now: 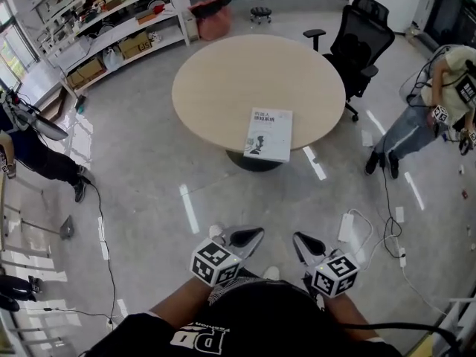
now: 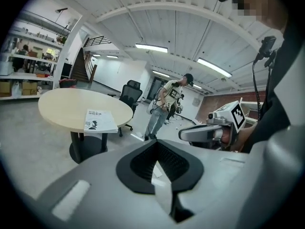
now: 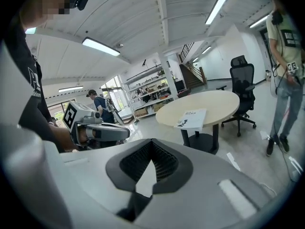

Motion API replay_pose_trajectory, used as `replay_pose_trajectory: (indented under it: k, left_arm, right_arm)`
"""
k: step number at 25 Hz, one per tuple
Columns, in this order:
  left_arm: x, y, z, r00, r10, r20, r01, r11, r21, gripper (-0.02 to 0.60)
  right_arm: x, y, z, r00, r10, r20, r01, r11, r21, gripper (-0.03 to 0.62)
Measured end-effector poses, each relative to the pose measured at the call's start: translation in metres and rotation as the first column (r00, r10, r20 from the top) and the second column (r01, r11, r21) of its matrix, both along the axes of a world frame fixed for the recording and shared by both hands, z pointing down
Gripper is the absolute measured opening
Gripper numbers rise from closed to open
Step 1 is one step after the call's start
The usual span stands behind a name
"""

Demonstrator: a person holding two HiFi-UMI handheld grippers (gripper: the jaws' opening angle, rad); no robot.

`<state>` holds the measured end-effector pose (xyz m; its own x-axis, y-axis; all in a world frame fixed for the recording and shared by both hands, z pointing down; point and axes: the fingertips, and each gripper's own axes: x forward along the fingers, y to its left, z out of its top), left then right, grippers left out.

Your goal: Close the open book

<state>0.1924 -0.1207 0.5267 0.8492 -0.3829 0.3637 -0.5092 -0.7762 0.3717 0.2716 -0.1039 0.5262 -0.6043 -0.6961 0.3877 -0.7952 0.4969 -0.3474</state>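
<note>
A white book (image 1: pixel 269 134) lies flat and closed, cover up, near the front edge of the round beige table (image 1: pixel 245 80). Both grippers hang close to my body, well short of the table and over bare floor. My left gripper (image 1: pixel 250 237) is shut with nothing in it, its tips pointing toward the table. My right gripper (image 1: pixel 300 244) beside it is also shut and empty. In the left gripper view the book (image 2: pixel 99 120) lies far beyond the meeting jaw tips (image 2: pixel 156 144). The right gripper view shows the book (image 3: pixel 191 118) likewise distant past its tips (image 3: pixel 151 142).
A black office chair (image 1: pixel 361 39) stands behind the table at right. One person (image 1: pixel 439 103) stands at far right, another (image 1: pixel 30 147) at far left. Shelves (image 1: pixel 111 21) line the back left. A power strip and cables (image 1: pixel 347 227) lie on the floor right of my grippers.
</note>
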Motion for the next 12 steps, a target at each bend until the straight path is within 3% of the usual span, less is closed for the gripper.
replay_pose_trajectory:
  k: [5,12]
  left_arm:
    - [-0.001,0.038,-0.005,1.0,0.004,0.004,-0.004,1.0,-0.001,0.008]
    - [-0.03,0.039,-0.019,0.999,0.041,-0.033,-0.041,0.999,0.017,0.008]
  right_arm:
    - [-0.005,0.026,-0.015,0.999,-0.015,0.041,0.014,1.0,0.025,0.008]
    - [-0.046,0.026,-0.021,0.998,0.026,0.059,-0.029,0.999,0.045,0.008]
